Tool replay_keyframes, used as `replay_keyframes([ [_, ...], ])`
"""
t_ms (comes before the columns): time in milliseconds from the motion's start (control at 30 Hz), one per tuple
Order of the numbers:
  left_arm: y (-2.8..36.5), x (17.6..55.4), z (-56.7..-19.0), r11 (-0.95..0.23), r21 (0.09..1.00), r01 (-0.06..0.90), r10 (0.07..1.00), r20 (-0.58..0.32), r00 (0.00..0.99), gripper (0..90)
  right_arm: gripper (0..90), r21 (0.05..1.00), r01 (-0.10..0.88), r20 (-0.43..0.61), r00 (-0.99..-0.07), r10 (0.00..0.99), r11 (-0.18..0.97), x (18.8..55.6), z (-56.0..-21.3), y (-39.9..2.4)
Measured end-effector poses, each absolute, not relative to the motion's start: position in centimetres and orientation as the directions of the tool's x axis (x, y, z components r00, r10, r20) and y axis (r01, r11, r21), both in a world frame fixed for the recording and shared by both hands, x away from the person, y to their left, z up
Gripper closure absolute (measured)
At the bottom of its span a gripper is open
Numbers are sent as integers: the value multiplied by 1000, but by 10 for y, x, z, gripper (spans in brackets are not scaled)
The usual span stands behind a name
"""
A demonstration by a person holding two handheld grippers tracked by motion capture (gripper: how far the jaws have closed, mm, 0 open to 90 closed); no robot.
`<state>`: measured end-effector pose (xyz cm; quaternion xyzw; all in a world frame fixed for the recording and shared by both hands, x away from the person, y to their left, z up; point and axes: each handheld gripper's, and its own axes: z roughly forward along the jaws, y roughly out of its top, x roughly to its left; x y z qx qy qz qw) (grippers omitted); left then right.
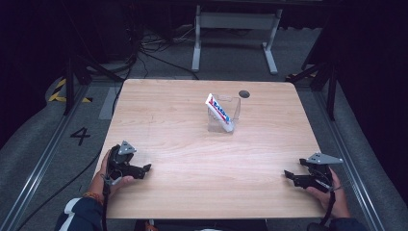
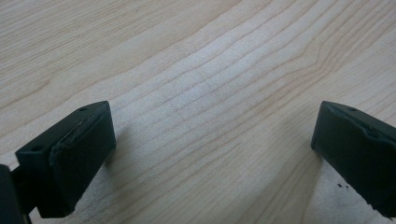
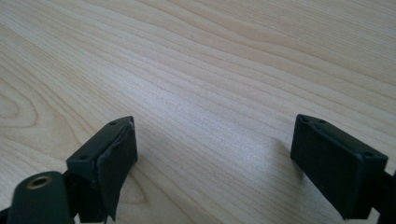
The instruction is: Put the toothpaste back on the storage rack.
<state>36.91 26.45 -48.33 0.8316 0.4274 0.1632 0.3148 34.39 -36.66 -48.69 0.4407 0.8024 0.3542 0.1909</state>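
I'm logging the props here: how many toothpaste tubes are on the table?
1. A white toothpaste tube with red and blue print leans tilted inside the clear plastic cup at the far middle of the light wooden table.

A white tube [image 1: 219, 112] with red and blue print leans tilted inside a clear plastic container [image 1: 233, 113] standing mid-bench.

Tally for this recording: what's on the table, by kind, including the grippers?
Toothpaste tube: 1, leaning in the container
Clear plastic container: 1
Handheld grippers: 2, left gripper and right gripper, both open on the wooden table
Total: 4
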Motion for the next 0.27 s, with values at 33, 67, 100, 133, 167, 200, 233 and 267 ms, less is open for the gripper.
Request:
replay_keyframes([
  [33, 265, 369, -483, -437, 663, 608, 813, 3, 582, 1, 149, 737, 572, 6, -537, 843, 360, 344, -487, -367],
  [67, 265, 369, -483, -437, 663, 608, 813, 1, 583, 1, 149, 737, 574, 7, -536, 844, 358, 344, -487, -366],
  [100, 264, 369, -483, -437, 661, 609, 815, 5, 580, 1, 149, 737, 574, 6, -535, 845, 357, 344, -487, -366],
  [133, 264, 369, -483, -436, 661, 611, 816, 5, 578, 2, 149, 737, 575, 7, -533, 846, 356, 343, -487, -366],
  [167, 264, 369, -483, -436, 660, 612, 817, 5, 577, 1, 149, 737, 575, 7, -532, 847, 356, 343, -487, -366],
  [200, 264, 369, -483, -433, 659, 615, 818, 0, 576, 1, 150, 737, 578, 10, -528, 849, 351, 343, -487, -366],
  [233, 264, 369, -483, -435, 660, 612, 818, 5, 575, 1, 150, 737, 578, 10, -527, 850, 350, 343, -487, -367],
  [267, 264, 369, -483, -433, 660, 613, 819, 5, 574, 2, 150, 737, 579, 10, -525, 851, 348, 342, -487, -367],
])
